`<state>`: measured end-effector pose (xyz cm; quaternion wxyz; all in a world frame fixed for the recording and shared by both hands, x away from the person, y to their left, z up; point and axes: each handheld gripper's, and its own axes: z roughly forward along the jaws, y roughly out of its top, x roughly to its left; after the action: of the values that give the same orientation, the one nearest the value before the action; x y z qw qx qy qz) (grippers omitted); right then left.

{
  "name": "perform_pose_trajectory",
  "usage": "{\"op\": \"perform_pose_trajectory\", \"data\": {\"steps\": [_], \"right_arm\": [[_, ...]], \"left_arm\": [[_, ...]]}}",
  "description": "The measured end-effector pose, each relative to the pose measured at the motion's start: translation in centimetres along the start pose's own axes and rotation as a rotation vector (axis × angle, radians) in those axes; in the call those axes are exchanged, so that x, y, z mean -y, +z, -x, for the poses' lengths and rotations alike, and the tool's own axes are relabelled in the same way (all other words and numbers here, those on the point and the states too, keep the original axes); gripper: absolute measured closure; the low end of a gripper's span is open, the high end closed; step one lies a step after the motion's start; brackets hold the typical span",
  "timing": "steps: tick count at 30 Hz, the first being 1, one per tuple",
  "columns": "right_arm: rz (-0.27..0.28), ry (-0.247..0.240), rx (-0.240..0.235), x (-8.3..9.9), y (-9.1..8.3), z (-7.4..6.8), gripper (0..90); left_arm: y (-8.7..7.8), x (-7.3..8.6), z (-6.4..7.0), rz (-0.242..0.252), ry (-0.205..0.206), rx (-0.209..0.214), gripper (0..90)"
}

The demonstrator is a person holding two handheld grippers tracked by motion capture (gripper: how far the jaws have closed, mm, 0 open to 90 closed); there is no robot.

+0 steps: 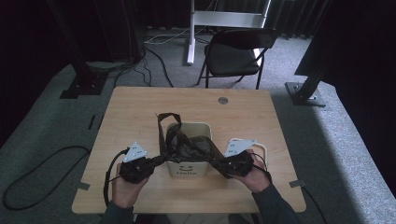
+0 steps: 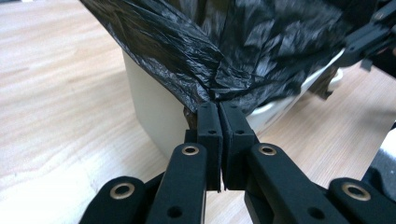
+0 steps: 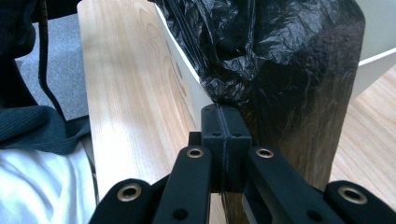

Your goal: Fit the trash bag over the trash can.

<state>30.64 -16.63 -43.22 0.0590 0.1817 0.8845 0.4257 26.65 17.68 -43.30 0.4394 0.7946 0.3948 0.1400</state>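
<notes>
At the near edge of the table [image 1: 140, 100], the left gripper [image 1: 148, 163] and the right gripper [image 1: 227, 166] each have their jaws pressed together on a fold of the black bag [image 1: 189, 147], which lies stretched over the cream bin [image 1: 201, 128] in the middle of the table. If both pull outward too hard, I think the thin film may tear at the pinch, or the light bin may tip. Behind the table, a chair [image 1: 233, 51] stands well apart.

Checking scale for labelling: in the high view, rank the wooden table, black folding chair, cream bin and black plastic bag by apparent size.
1. Wooden table
2. Black folding chair, though farther away
3. Black plastic bag and cream bin: alike, unranked
</notes>
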Motion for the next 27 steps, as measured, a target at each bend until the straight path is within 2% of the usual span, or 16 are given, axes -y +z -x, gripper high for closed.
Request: {"op": "perform_pose_trajectory", "data": {"steps": [4,10,19,23,27], "right_arm": [[-0.007,-0.001,-0.006,0.0,0.2,-0.1,90.0],[-0.022,-0.007,-0.017,0.0,0.6,-0.2,90.0],[-0.034,-0.017,-0.024,-0.2,1.1,-0.6,90.0],[-0.039,-0.016,-0.026,-0.2,1.3,-0.5,90.0],[-0.043,-0.002,-0.023,0.1,1.3,-0.1,90.0]], "left_arm": [[0.4,0.4,-0.1,-0.007,-0.012,0.006,88.5],[0.6,0.8,0.2,-0.019,-0.005,-0.001,88.9],[1.2,1.6,-0.3,-0.045,-0.018,-0.005,89.3],[1.6,1.9,-0.9,-0.051,-0.044,-0.004,89.4],[2.4,2.1,-1.4,-0.055,-0.07,0.025,89.4]]}}
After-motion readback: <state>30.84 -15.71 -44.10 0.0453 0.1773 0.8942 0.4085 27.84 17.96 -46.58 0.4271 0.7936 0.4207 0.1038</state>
